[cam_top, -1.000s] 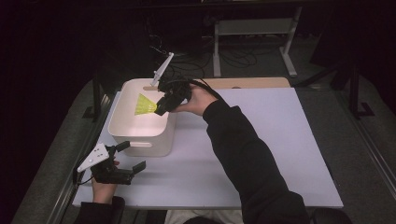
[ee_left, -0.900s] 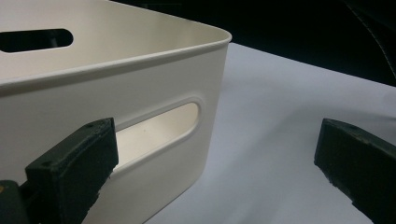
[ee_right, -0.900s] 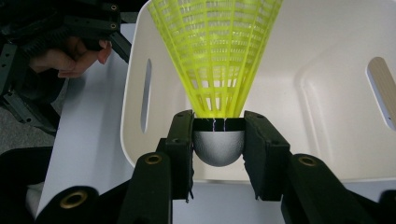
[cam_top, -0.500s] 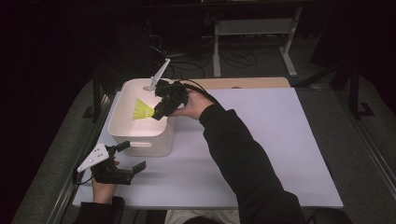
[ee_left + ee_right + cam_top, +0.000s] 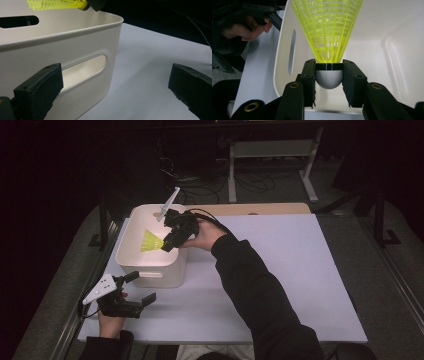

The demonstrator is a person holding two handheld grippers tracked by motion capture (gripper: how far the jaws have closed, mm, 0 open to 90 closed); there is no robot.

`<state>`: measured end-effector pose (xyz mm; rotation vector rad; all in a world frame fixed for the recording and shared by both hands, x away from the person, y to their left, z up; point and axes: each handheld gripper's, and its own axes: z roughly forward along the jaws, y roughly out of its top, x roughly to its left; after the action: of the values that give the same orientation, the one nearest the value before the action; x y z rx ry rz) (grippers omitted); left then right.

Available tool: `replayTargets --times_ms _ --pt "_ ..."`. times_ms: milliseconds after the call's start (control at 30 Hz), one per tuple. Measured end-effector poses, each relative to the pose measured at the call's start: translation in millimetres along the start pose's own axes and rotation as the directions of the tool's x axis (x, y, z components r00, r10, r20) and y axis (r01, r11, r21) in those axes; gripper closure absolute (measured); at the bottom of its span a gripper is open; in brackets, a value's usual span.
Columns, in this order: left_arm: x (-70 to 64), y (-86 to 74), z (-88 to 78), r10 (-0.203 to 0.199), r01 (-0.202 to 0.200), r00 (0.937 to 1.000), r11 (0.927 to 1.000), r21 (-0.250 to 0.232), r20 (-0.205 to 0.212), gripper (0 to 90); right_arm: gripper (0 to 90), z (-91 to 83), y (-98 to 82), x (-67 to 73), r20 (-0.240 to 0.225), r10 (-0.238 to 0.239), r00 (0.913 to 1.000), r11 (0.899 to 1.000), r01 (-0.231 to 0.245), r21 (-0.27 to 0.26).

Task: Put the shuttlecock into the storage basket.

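Observation:
A yellow shuttlecock [image 5: 150, 241] with a grey rounded head [image 5: 328, 78] hangs over the inside of a white bin [image 5: 132, 265]. My right gripper [image 5: 168, 244] is shut on the head, the yellow skirt [image 5: 327, 27] pointing away from me over the bin's floor. The skirt [image 5: 56, 4] also shows above the bin's rim in the left gripper view. My left gripper [image 5: 141, 287] rests on the white table near the bin's front left corner, jaws wide open and empty, facing the bin's handle slot [image 5: 83, 68].
The bin stands at the back left of a white table sheet [image 5: 280, 270]. A wooden board [image 5: 260, 209] lies along the table's far edge. A metal stand [image 5: 272, 155] and cables sit on the dark floor behind.
My right gripper has carried the shuttlecock a little lower and toward the near side of the bin's inside. The left gripper has stayed in place.

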<state>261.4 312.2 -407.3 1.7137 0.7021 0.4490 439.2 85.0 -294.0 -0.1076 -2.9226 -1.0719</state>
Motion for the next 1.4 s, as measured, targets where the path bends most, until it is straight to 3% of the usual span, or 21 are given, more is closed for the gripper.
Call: replayTargets --times_ms 400,800,1000,1200,1400 --pt "0.0 0.0 -0.1 -0.001 0.001 1.0000 1.0000 -0.001 0.001 0.0 64.0 12.8 -2.6 -2.6 -0.009 0.009 0.9999 1.000 -0.009 0.006" --pt "-0.1 0.0 -0.2 -0.001 0.001 1.0000 1.0000 -0.001 0.001 0.0 61.9 14.0 -3.8 -3.5 -0.022 0.021 0.9995 1.000 -0.021 -0.003" --pt "-0.1 -0.1 -0.2 0.000 0.000 1.0000 1.0000 0.000 0.000 0.0 53.0 9.9 -6.0 -4.1 -0.016 0.038 0.9991 0.999 -0.039 -0.018" --pt "-0.2 -0.1 -0.3 -0.001 0.001 1.0000 1.0000 0.000 0.001 0.0 36.3 3.0 -6.4 -6.0 -0.008 0.080 0.9968 0.996 -0.080 -0.044" --pt "-0.5 -0.1 -0.4 -0.003 0.003 1.0000 1.0000 -0.002 0.001 0.0 20.6 -4.9 -6.3 -3.9 0.017 0.089 0.9959 0.994 -0.088 -0.059"
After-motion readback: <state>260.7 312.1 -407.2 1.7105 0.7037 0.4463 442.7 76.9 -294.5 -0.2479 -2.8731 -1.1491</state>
